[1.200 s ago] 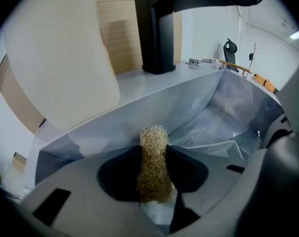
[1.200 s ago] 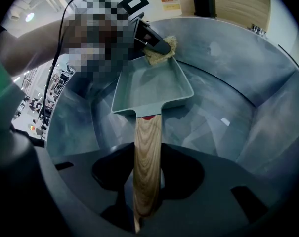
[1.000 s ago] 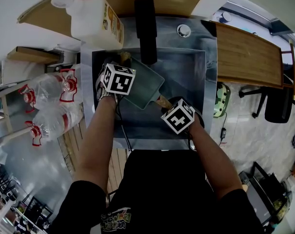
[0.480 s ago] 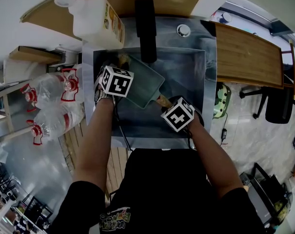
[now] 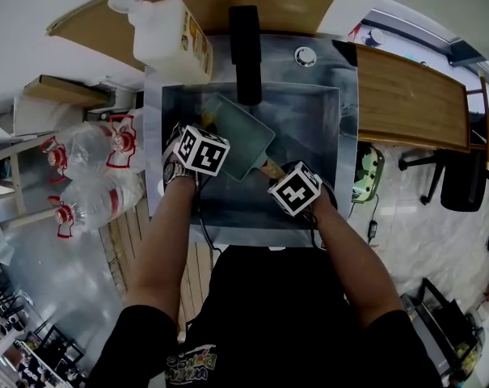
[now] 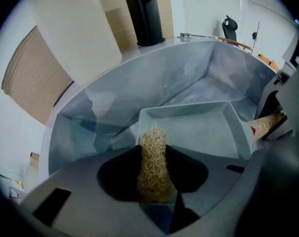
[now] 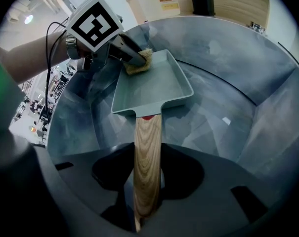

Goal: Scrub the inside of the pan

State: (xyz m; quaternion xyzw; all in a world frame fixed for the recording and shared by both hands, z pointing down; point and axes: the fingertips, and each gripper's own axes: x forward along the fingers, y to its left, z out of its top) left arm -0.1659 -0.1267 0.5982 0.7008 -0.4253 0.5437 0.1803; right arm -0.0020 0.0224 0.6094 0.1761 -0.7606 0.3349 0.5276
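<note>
A rectangular grey-green pan (image 5: 242, 140) with a wooden handle (image 7: 147, 152) lies tilted in the steel sink (image 5: 325, 136). My right gripper (image 7: 147, 181) is shut on that handle, its marker cube (image 5: 295, 188) at the sink's near right. My left gripper (image 6: 153, 181) is shut on a tan fibrous scrub pad (image 6: 153, 164). In the right gripper view, the scrub pad (image 7: 138, 63) rests on the pan (image 7: 154, 85) at its far left corner, under the left gripper (image 7: 132, 58). In the left gripper view the pan (image 6: 198, 130) lies just beyond the pad's tip.
A black faucet (image 5: 246, 47) stands over the sink's back edge. A white jug (image 5: 167, 35) sits at the back left, and plastic bottles (image 5: 90, 148) lie left of the sink. A wooden counter (image 5: 406, 95) runs along the right.
My left gripper has slid the scrub pad from the pan's far corner toward the person, down in the head view. The right gripper and handle have stayed put.
</note>
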